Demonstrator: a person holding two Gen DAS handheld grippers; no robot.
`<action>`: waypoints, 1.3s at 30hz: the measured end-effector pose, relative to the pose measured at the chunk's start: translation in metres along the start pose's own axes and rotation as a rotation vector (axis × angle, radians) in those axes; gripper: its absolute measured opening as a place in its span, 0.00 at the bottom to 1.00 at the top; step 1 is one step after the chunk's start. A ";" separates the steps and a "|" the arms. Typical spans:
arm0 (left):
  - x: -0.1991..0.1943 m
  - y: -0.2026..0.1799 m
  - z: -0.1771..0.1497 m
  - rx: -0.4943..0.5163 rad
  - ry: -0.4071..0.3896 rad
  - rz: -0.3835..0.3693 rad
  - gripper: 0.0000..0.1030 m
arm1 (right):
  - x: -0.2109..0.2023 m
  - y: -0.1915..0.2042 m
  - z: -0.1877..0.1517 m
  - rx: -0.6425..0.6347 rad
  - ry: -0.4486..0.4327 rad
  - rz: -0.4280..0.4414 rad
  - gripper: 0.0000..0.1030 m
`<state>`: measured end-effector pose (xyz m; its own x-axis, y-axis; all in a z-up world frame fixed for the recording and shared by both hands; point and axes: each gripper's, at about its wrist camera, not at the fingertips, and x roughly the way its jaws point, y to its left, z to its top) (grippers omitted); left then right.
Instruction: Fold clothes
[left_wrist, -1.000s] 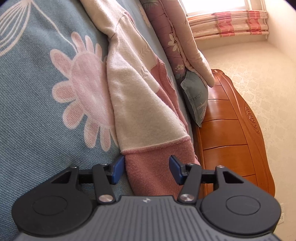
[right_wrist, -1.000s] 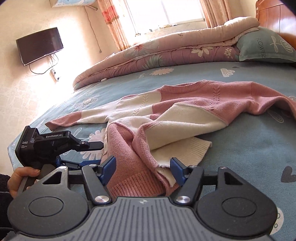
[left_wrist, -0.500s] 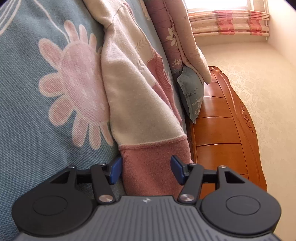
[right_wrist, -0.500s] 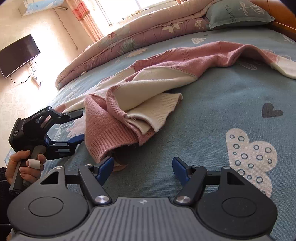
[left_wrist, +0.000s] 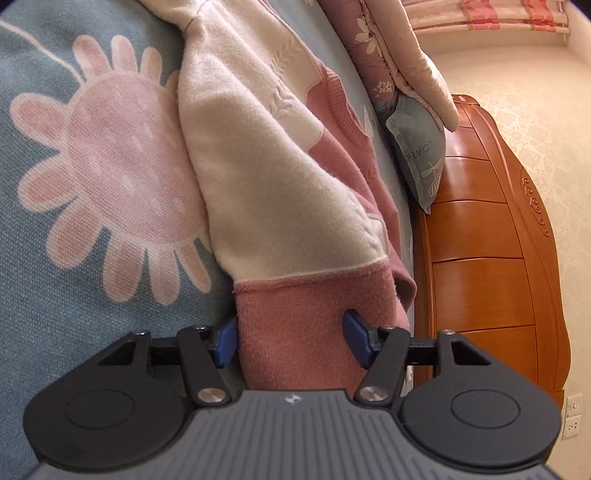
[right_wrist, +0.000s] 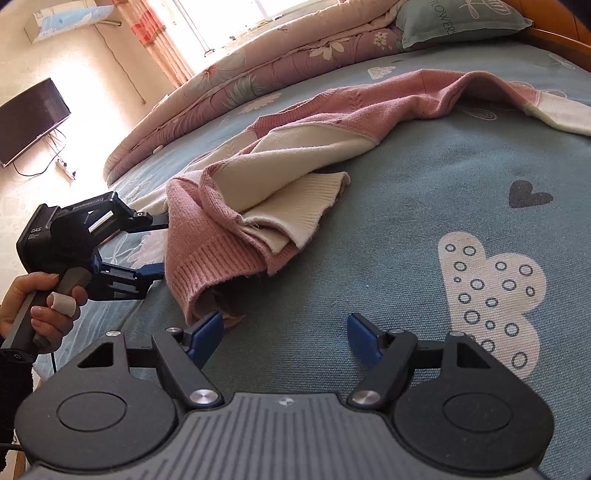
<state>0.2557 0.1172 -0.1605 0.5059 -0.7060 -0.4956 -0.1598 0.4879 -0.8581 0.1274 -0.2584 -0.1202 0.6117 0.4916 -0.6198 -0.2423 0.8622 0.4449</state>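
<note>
Plainly unfolded, the pink-and-cream sweater sprawls rumpled across the bedsheet, its cuff between my spread left gripper, my right gripper spread wide beside its hem.

Warm daylight pours from the blown-out window, leaving the bedspread evenly bright with soft shadows under the sweater, while fisheye curvature bends and darkens every corner.

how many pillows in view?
1 visible: a grey-blue pillow at the head of the bed by the wooden headboard, partly under the folded quilt. The same pillow shows in the left wrist view. More may be hidden under the quilt.
</note>
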 end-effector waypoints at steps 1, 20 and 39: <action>0.005 0.000 0.006 -0.010 -0.011 -0.009 0.59 | 0.000 0.000 0.000 0.002 -0.002 0.000 0.77; 0.002 0.019 -0.030 -0.021 -0.041 -0.054 0.07 | -0.003 -0.003 -0.005 0.025 -0.012 0.017 0.83; -0.138 0.040 0.007 0.017 -0.301 0.114 0.01 | -0.004 0.001 -0.002 0.013 0.001 -0.013 0.84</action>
<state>0.1857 0.2377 -0.1259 0.7137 -0.4645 -0.5243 -0.2170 0.5651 -0.7960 0.1232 -0.2589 -0.1190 0.6139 0.4801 -0.6265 -0.2245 0.8672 0.4445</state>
